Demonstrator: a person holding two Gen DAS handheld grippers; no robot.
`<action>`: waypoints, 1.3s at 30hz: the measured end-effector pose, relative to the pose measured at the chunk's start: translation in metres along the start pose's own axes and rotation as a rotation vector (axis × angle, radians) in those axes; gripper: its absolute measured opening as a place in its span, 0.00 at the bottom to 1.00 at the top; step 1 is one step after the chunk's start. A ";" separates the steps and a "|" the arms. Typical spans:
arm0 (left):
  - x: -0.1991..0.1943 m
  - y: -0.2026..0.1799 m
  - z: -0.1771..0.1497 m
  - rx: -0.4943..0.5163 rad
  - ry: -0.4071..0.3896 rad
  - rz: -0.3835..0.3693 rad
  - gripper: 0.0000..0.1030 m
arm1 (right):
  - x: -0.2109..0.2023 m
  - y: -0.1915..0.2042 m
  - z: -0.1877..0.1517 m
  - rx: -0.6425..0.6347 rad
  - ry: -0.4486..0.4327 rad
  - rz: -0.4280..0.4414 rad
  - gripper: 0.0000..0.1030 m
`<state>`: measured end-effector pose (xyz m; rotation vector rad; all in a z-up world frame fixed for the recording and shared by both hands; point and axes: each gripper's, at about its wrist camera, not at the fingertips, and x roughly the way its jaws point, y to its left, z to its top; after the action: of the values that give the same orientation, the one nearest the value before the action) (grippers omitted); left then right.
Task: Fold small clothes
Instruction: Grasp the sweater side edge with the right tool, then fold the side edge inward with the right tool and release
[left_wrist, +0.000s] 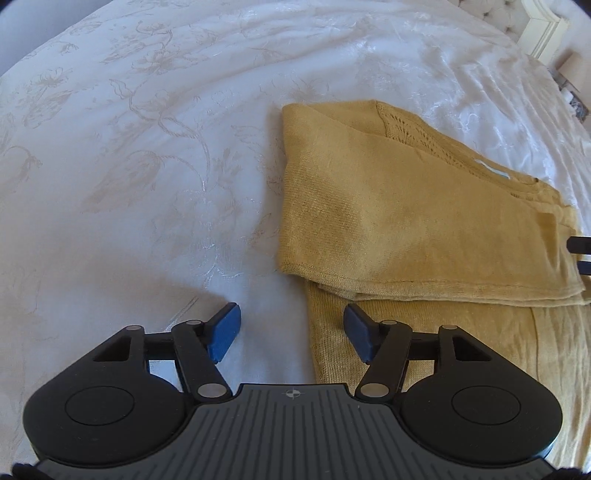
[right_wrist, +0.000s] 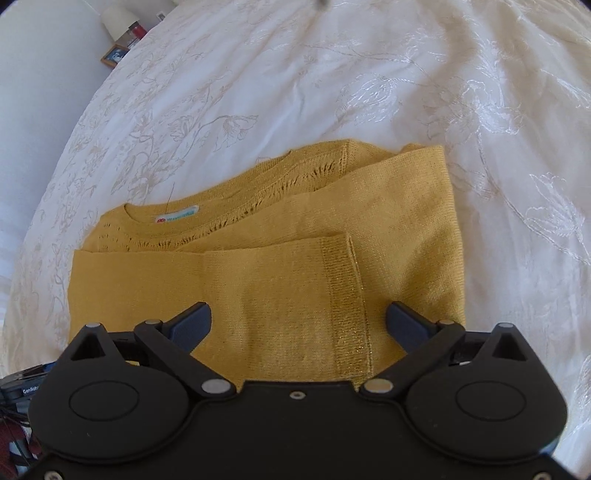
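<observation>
A mustard-yellow knit sweater (left_wrist: 406, 206) lies partly folded on the white bedspread, with its sleeves laid across the body. In the right wrist view the sweater (right_wrist: 266, 266) shows its neck label (right_wrist: 176, 217) and a ribbed cuff (right_wrist: 345, 295). My left gripper (left_wrist: 291, 332) is open and empty, over the sweater's left edge near the hem. My right gripper (right_wrist: 298, 325) is open and empty, just above the folded sleeve. Its fingertips (left_wrist: 580, 254) show at the right edge of the left wrist view.
The white bedspread (left_wrist: 147, 166) with a pale floral pattern spreads all around the sweater. A headboard (left_wrist: 543, 29) is at the far right. A nightstand with a picture frame (right_wrist: 114, 55) and small items stands beyond the bed's left edge.
</observation>
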<state>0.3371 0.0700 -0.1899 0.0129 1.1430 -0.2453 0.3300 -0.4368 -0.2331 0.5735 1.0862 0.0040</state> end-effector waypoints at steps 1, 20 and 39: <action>-0.003 0.001 -0.002 -0.001 -0.006 -0.002 0.59 | -0.001 0.001 0.000 -0.001 -0.001 0.008 0.86; -0.020 -0.038 0.054 0.062 -0.149 -0.064 0.59 | -0.037 0.016 0.018 -0.135 -0.092 -0.125 0.14; 0.053 -0.015 0.066 0.105 -0.037 0.118 0.84 | 0.010 -0.005 0.018 -0.153 -0.027 -0.325 0.99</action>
<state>0.4137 0.0364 -0.2082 0.1672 1.0876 -0.1992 0.3489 -0.4460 -0.2376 0.2547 1.1316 -0.2014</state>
